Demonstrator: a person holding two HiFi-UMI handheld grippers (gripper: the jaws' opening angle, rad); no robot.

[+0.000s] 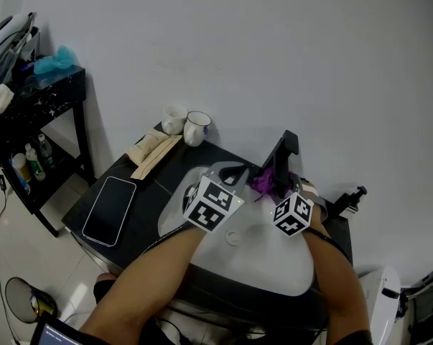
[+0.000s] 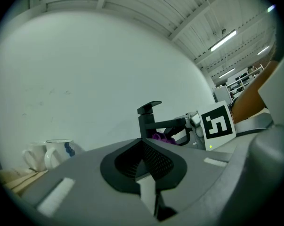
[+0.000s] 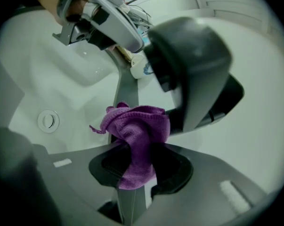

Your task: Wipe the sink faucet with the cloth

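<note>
A black faucet (image 1: 284,157) stands at the back of the white sink (image 1: 266,264). My right gripper (image 3: 137,154) is shut on a purple cloth (image 3: 137,133), and the bunched cloth is pressed against the dark faucet (image 3: 193,69). In the head view the cloth (image 1: 265,184) sits at the faucet's base, just ahead of the right gripper (image 1: 273,189). My left gripper (image 2: 144,147) is shut with nothing in it and points at the faucet (image 2: 149,119) from the left. It hovers over the basin's back left (image 1: 234,175).
A phone (image 1: 110,209) lies on the black counter left of the sink. Two mugs (image 1: 186,124) and a beige folded item (image 1: 153,152) are at the counter's back. A black shelf (image 1: 36,113) with bottles stands further left. The drain (image 3: 48,120) shows in the basin.
</note>
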